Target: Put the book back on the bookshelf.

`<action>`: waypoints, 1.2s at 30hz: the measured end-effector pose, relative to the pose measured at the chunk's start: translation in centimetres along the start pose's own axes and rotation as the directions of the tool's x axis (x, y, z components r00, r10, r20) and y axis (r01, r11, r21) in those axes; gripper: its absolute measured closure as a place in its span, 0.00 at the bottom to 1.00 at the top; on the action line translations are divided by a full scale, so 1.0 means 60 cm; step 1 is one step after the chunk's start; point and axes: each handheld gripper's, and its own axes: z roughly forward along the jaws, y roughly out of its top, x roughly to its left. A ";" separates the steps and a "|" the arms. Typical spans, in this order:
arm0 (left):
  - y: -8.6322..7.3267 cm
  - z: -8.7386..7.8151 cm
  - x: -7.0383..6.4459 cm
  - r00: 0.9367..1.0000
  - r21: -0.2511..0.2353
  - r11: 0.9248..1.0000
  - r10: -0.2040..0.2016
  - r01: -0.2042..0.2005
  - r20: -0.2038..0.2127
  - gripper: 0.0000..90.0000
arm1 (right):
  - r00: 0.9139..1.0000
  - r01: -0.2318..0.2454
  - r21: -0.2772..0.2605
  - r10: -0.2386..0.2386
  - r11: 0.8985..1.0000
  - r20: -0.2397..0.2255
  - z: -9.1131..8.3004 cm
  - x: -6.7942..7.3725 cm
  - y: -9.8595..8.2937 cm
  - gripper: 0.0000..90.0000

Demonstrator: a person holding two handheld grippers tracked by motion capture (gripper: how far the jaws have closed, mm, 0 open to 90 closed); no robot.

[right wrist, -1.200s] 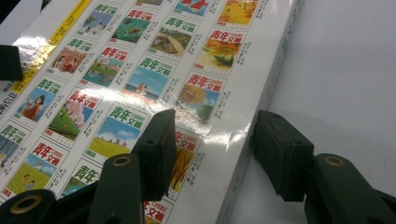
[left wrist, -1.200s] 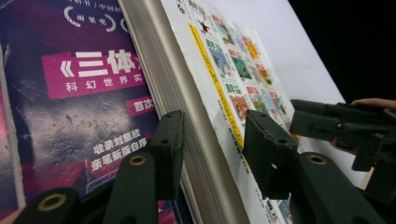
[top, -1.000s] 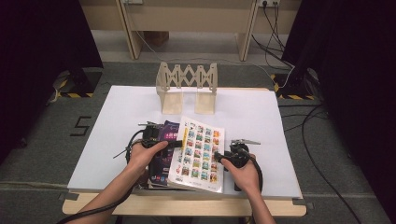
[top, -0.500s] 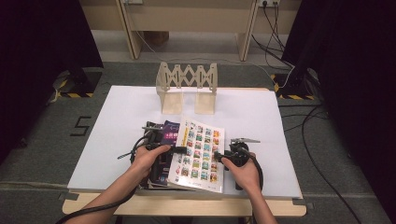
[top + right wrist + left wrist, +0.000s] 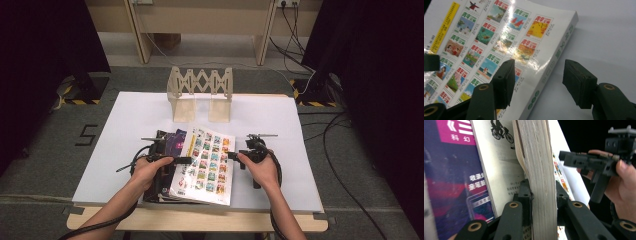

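Since a second ago, my left tongs (image 5: 186, 160) are sitting slightly farther right, over the open book's (image 5: 205, 160) left edge, while the right tongs (image 5: 231, 155) are staying at its right side. My left forearm is coming in from the near edge of the desk (image 5: 125, 112), angled toward the far right, hand wrapped over the tool. In the left gripper view the jaws are clamped on the thick block of pages (image 5: 539, 170), which is standing on edge between them. My right hand (image 5: 261, 169) is holding its tongs pointing left; in the right gripper view the jaws are standing apart, straddling the spine corner without pinching it. I am seeing the book lying near the desk's near edge, centre-left, its glossy back cover (image 5: 499, 37) showing rows of small coloured pictures, with a purple cover (image 5: 451, 182) lying at the left.
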 end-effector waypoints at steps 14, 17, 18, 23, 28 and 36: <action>-0.009 -0.013 0.016 1.000 -0.014 1.000 0.006 -0.006 0.005 0.80 | 1.000 -0.026 0.060 0.026 0.998 -0.007 0.050 -0.003 0.073 0.48; -0.011 -0.015 0.019 1.000 -0.019 1.000 -0.005 0.005 0.011 0.80 | 0.999 -0.036 0.068 0.037 0.997 -0.011 0.058 -0.007 0.078 0.48; -0.011 -0.015 0.019 1.000 -0.019 1.000 -0.005 0.005 0.011 0.80 | 0.999 -0.036 0.068 0.037 0.997 -0.011 0.058 -0.007 0.078 0.48; -0.015 -0.021 0.026 1.000 -0.025 1.000 -0.010 0.010 0.019 0.79 | 0.998 -0.059 0.085 0.061 0.995 -0.022 0.072 -0.012 0.081 0.47; -0.016 -0.024 0.028 1.000 -0.023 1.000 -0.013 0.013 0.018 0.78 | 0.996 -0.076 0.093 0.080 0.993 -0.041 0.081 -0.013 0.087 0.45; -0.015 -0.024 0.031 1.000 -0.016 1.000 -0.008 0.008 0.025 0.78 | 0.976 -0.154 0.123 0.171 0.980 -0.134 0.100 -0.027 0.087 0.40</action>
